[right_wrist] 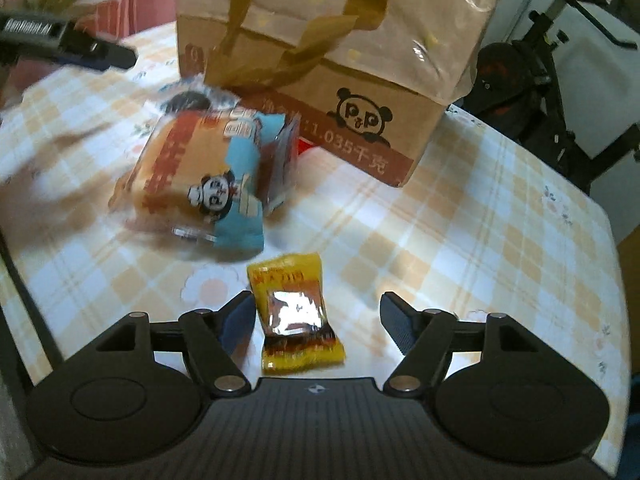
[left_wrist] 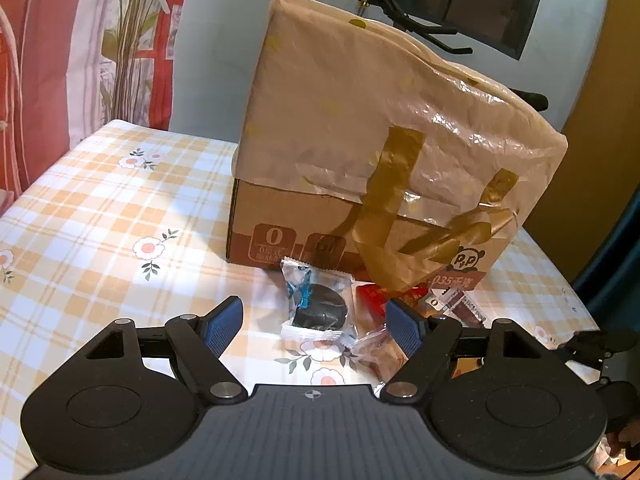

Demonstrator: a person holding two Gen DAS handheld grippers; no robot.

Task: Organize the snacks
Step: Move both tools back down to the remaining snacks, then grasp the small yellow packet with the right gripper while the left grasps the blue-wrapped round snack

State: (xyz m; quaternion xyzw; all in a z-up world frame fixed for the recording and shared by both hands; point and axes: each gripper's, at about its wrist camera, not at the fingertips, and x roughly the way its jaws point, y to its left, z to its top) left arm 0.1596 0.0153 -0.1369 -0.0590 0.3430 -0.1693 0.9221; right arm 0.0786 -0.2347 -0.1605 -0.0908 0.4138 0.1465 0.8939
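A cardboard box [left_wrist: 280,216] with a beige tote bag [left_wrist: 384,96] pulled over it stands on the checked tablecloth [left_wrist: 100,208]. In front of it lie a clear-wrapped dark round biscuit [left_wrist: 320,304], a red packet [left_wrist: 372,300] and a clear packet [left_wrist: 376,348]. My left gripper [left_wrist: 316,320] is open just above the biscuit. In the right wrist view my right gripper [right_wrist: 318,316] is open around a yellow snack packet [right_wrist: 298,312] lying on the cloth. A bread packet with a blue panda label [right_wrist: 200,176] lies ahead of it, near the box [right_wrist: 380,120].
The table's right edge [right_wrist: 616,280] is close to the right gripper. Exercise equipment [right_wrist: 540,92] stands beyond it. Red and pink curtains [left_wrist: 48,60] hang behind the table on the left. The left gripper's body shows at the upper left of the right wrist view [right_wrist: 68,40].
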